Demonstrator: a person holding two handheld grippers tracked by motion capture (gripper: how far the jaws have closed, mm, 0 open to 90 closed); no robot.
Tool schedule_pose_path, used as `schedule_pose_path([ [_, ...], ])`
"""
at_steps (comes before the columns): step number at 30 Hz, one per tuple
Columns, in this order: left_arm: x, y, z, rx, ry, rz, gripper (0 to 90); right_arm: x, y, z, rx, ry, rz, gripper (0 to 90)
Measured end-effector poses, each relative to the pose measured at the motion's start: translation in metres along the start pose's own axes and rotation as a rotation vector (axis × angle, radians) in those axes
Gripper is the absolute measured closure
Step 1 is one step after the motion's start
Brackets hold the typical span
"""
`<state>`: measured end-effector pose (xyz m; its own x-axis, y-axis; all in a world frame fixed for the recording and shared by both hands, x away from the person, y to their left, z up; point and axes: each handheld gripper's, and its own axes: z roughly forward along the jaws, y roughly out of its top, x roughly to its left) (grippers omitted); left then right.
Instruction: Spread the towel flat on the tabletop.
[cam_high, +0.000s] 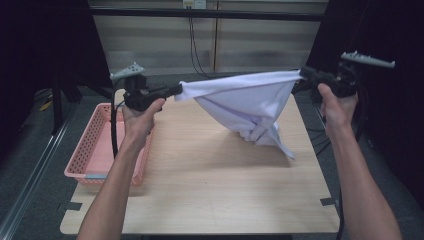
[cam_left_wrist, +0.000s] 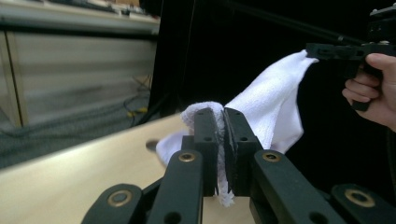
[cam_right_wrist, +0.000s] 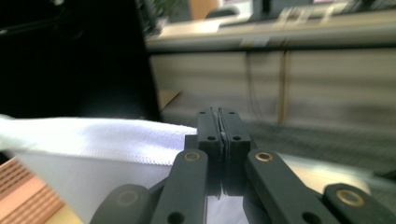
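A white towel (cam_high: 245, 102) hangs stretched in the air between my two grippers, above the wooden table (cam_high: 210, 190). Its lower part droops in a bunch toward the tabletop at the right. My left gripper (cam_high: 179, 90) is shut on the towel's left corner; in the left gripper view, white cloth (cam_left_wrist: 275, 102) is pinched between the jaws (cam_left_wrist: 222, 123). My right gripper (cam_high: 304, 74) is shut on the towel's right corner, and the towel's hemmed edge (cam_right_wrist: 93, 140) runs away to the left of my right gripper (cam_right_wrist: 218, 114) in the right gripper view.
A pink plastic basket (cam_high: 90, 145) sits at the table's left edge, under my left forearm. Beige wall panels with hanging cables (cam_high: 192, 40) stand behind the table. Dark curtains flank both sides.
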<state>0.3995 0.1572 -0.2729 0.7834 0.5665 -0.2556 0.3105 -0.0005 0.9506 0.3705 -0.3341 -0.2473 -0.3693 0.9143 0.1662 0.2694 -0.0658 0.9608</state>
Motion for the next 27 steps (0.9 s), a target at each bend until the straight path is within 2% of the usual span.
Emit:
schedule_pose_path([
  [3, -0.008, 0.031, -0.01, -0.043, 0.012, 0.047, 85.3, 0.006, 0.034, 0.001, -0.067, -0.03, -0.012, 88.9],
  [5, -0.016, 0.05, -0.019, -0.093, 0.012, 0.07, 85.3, 0.01, 0.055, -0.003, -0.101, -0.019, -0.017, 88.9],
  [6, -0.021, 0.057, -0.025, -0.098, 0.018, 0.085, 85.4, 0.014, 0.064, -0.006, -0.121, -0.017, -0.031, 89.0],
  [8, -0.032, 0.063, -0.033, -0.104, 0.017, 0.113, 85.3, 0.021, 0.073, -0.012, -0.128, -0.009, -0.057, 89.0],
  [10, -0.034, 0.055, -0.039, -0.085, 0.009, 0.11, 85.3, 0.024, 0.068, -0.019, -0.125, 0.017, -0.068, 88.9],
  [13, -0.032, 0.026, -0.041, -0.026, 0.001, 0.083, 85.2, 0.023, 0.039, -0.026, -0.084, 0.054, -0.064, 89.0],
  [18, -0.03, -0.044, -0.042, 0.066, -0.054, 0.014, 85.1, 0.022, -0.031, -0.043, 0.023, 0.105, -0.073, 88.9],
  [21, -0.035, -0.085, -0.045, 0.127, -0.07, -0.006, 85.1, 0.019, -0.075, -0.056, 0.083, 0.134, -0.052, 88.9],
  [23, -0.04, -0.11, -0.05, 0.164, -0.064, -0.013, 85.0, 0.021, -0.102, -0.067, 0.13, 0.144, -0.055, 88.9],
  [24, -0.042, -0.121, -0.052, 0.181, -0.083, -0.023, 85.0, 0.022, -0.116, -0.073, 0.142, 0.16, -0.047, 88.9],
  [26, -0.049, -0.142, -0.056, 0.222, -0.06, -0.018, 84.9, 0.025, -0.142, -0.084, 0.182, 0.165, -0.051, 88.9],
  [27, -0.051, -0.152, -0.057, 0.239, -0.053, -0.03, 84.8, 0.025, -0.155, -0.087, 0.197, 0.174, -0.033, 88.9],
])
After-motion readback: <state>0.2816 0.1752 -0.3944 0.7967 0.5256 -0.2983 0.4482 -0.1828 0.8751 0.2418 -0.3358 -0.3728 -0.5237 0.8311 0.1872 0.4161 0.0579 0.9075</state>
